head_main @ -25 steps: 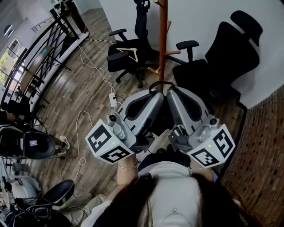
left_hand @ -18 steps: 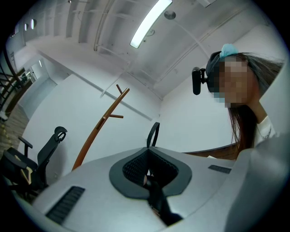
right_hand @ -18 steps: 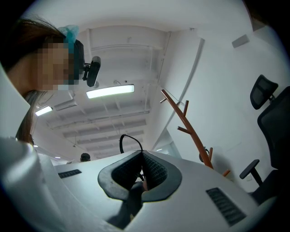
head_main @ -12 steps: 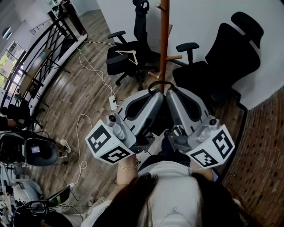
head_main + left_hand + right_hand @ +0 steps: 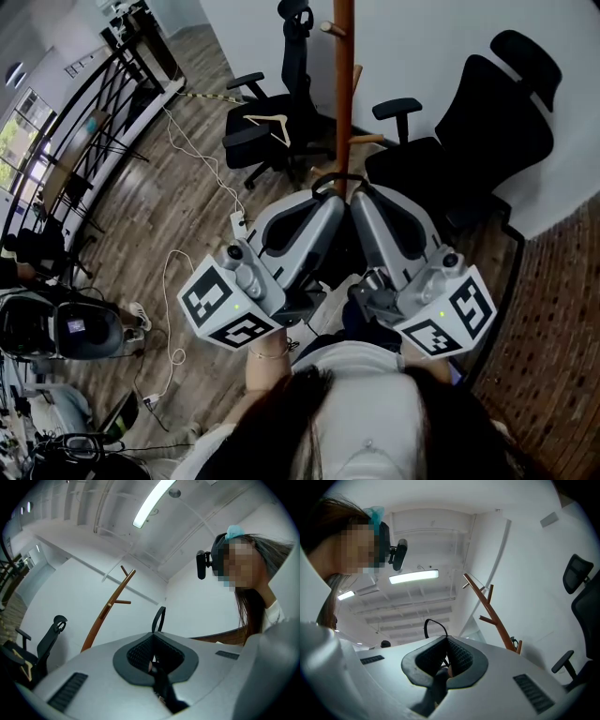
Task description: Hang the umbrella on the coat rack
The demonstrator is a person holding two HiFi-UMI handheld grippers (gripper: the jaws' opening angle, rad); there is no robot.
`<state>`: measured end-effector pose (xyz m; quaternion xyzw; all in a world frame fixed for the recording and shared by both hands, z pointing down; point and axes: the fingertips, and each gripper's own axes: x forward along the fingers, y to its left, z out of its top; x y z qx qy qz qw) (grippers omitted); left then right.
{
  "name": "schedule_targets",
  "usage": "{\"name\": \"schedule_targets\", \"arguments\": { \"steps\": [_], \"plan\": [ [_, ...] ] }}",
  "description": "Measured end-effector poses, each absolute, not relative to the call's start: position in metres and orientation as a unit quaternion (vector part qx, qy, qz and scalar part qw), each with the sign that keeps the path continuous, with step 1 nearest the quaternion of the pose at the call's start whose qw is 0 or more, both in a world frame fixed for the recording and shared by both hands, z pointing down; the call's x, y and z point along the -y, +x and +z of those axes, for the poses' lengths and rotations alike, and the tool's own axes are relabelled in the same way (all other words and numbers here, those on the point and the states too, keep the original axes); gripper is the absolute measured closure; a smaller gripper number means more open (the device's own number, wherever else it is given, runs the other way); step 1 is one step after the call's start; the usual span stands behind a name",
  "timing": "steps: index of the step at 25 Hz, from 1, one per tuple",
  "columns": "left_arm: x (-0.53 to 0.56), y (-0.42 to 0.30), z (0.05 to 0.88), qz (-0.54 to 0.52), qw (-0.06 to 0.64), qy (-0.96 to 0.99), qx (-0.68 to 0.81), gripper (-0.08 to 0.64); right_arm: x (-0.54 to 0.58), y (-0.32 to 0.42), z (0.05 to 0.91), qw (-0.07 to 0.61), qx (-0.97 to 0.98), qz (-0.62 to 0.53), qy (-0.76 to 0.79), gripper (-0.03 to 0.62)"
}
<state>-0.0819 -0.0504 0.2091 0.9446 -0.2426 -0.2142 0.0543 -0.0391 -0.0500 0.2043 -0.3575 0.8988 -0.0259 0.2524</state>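
Both grippers point upward, tips together, below the brown wooden coat rack (image 5: 343,84). My left gripper (image 5: 333,202) and right gripper (image 5: 364,199) are both shut on the dark umbrella handle (image 5: 164,691). Its black strap loop (image 5: 337,178) sticks out above the jaws, a little short of a side peg (image 5: 364,140). In the left gripper view the loop (image 5: 159,619) rises right of the rack (image 5: 105,616). In the right gripper view the loop (image 5: 433,625) stands left of the rack (image 5: 490,616). The umbrella's body is hidden under the grippers.
A black office chair (image 5: 281,112) with a wooden hanger (image 5: 272,120) on it stands left of the rack. A larger black chair (image 5: 478,122) stands to its right. A white cable (image 5: 202,150) runs over the wood floor. A railing (image 5: 103,94) lines the left.
Both grippers stay shut together on the umbrella. In the head view the rack and chairs have drifted slightly up the picture; the loop sits a touch closer to the rack pole.
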Motion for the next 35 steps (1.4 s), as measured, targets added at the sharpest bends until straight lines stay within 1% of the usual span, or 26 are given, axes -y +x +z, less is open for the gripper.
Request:
{"name": "schedule_targets", "arguments": {
  "steps": [23,35],
  "plan": [
    [0.122,-0.044,0.19,-0.222,0.037,0.944,0.242,0.552,0.122,0.001,0.187,0.275,-0.903,-0.018,-0.33,0.557],
    [0.169,-0.042,0.179,-0.227,0.028,0.941,0.249,0.552,0.169,0.002,0.177,0.283,-0.907,-0.013,-0.312,0.557]
  ]
}}
